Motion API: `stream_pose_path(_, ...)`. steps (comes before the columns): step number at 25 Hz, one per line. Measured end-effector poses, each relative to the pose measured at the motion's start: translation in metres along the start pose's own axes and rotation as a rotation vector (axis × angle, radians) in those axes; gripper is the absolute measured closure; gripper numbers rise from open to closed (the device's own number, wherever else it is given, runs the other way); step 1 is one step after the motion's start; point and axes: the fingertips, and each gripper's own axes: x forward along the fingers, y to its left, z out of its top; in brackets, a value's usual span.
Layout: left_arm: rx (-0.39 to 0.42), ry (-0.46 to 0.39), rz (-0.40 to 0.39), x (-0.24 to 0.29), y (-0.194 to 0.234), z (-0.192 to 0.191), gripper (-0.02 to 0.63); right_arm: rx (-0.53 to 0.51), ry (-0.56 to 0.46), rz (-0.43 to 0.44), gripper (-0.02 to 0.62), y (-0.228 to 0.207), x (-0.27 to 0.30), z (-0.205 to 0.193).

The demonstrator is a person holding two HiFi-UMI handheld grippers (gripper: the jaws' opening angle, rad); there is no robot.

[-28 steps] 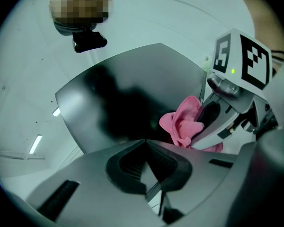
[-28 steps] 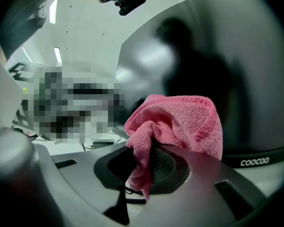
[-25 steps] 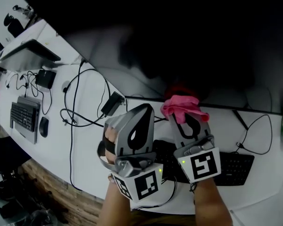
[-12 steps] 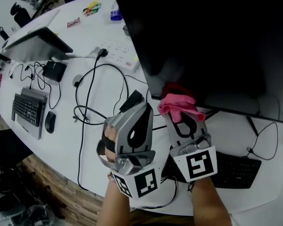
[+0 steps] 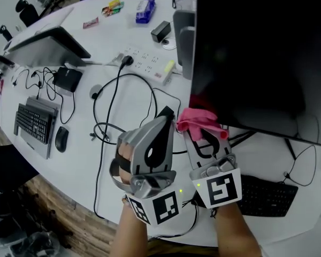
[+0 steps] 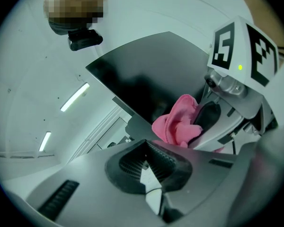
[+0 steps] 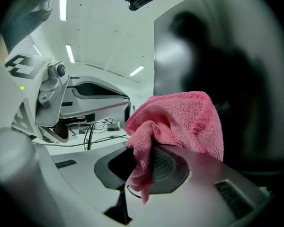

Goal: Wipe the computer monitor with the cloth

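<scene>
A large black monitor [image 5: 262, 52] fills the upper right of the head view, its screen dark and glossy. My right gripper [image 5: 199, 123] is shut on a bunched pink cloth [image 5: 197, 120], held just in front of the screen's lower left corner; whether the cloth touches the glass I cannot tell. In the right gripper view the pink cloth [image 7: 180, 119] drapes over the jaws beside the monitor [image 7: 217, 70]. My left gripper [image 5: 161, 126] is shut with nothing in it, close beside the right one. The left gripper view shows the cloth [image 6: 177, 122] and the monitor [image 6: 146, 84].
A black keyboard [image 5: 265, 194] lies under the monitor. Black cables [image 5: 109, 116] loop over the white table [image 5: 85, 154], with a white power strip [image 5: 147, 63] behind. A second keyboard [image 5: 35, 125], a mouse [image 5: 61, 139] and a laptop [image 5: 45, 44] sit at the left. The table's edge runs bottom left.
Both grippers have kept their place in the frame while the view swung, so the monitor's left edge now stands right of centre. The cloth stays clamped near the screen's lower left corner.
</scene>
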Motion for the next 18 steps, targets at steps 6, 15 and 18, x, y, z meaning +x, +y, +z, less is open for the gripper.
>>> stream_pose_path(6, -0.008, -0.022, 0.023, 0.0, 0.017, 0.008, 0.601, -0.037, -0.012, -0.009, 0.532, 0.0, 0.0, 0.026)
stream_pose_path(15, -0.006, -0.091, 0.088, -0.002, 0.064, 0.045, 0.601, -0.086, -0.111, -0.044, 0.532, -0.007, -0.012, 0.097)
stream_pose_path(18, -0.012, -0.115, 0.116, -0.003, 0.079, 0.056, 0.601, -0.131, -0.129, -0.051, 0.532, -0.01, -0.015, 0.121)
